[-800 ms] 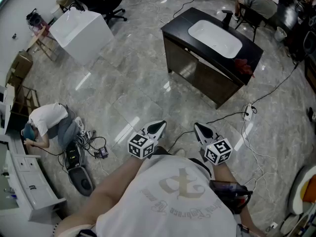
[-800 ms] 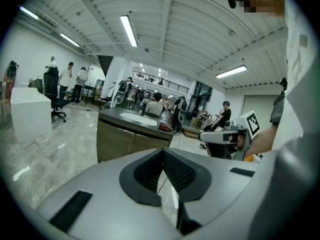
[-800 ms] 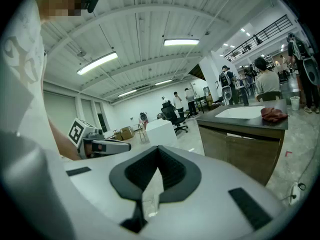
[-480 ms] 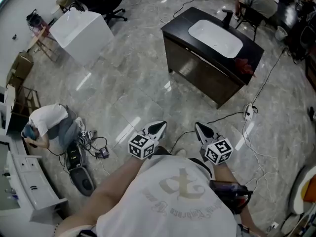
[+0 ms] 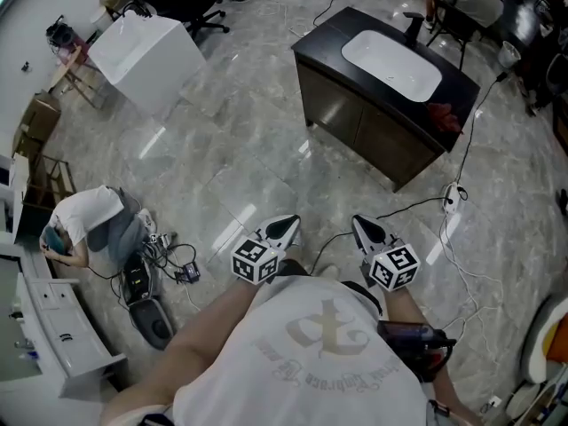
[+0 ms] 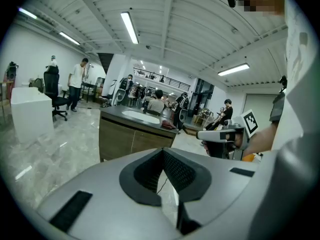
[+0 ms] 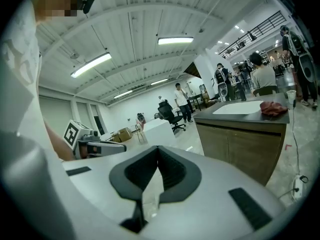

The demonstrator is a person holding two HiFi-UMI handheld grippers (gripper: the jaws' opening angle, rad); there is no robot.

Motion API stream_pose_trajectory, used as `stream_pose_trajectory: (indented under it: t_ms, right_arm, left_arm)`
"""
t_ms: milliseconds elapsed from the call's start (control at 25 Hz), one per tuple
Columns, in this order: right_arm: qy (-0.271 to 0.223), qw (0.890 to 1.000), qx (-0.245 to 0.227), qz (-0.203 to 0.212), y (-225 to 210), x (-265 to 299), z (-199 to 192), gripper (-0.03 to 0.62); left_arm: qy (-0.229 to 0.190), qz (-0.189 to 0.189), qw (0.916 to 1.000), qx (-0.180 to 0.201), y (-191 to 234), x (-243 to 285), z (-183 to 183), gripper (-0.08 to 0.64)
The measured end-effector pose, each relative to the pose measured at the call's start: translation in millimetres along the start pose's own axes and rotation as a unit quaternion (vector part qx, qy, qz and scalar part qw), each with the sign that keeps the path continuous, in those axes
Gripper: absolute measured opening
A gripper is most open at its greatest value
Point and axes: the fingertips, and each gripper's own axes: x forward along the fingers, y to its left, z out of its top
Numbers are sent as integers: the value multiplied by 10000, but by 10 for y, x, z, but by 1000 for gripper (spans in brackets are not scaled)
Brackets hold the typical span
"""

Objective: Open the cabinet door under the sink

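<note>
Right now, you hold both grippers low in front of your body, well apart from the sink cabinet [image 5: 373, 136]. The left gripper [image 5: 286, 225] has its jaws clenched together with nothing between them. The right gripper [image 5: 362, 229] is the same: jaws pressed together and empty. Both point toward the cabinet and a little downward.

The cabinet stands on the marble floor [image 5: 231, 149] ahead of you, slightly to the right, with a white sink [image 5: 390, 63] set in its black top. Its 2 wooden doors [image 6: 117, 139] are closed. A red cloth [image 5: 444, 116] lies on the top, just beside the sink, and a black faucet [image 5: 412, 27] stands at the sink's far side.

A white power strip [image 5: 453, 201] lies on the floor near the cabinet's right corner. At the left, a person [image 5: 89, 224] crouches on the floor, well apart from you.
</note>
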Motion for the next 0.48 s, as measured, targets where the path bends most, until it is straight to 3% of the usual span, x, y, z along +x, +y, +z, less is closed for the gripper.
stream_pose_trajectory:
  t_ms: [480]
  right_arm:
    - [177, 9995, 78, -257, -271, 496, 150, 14]
  left_arm:
    - [93, -147, 9998, -55, 522, 286, 201, 11]
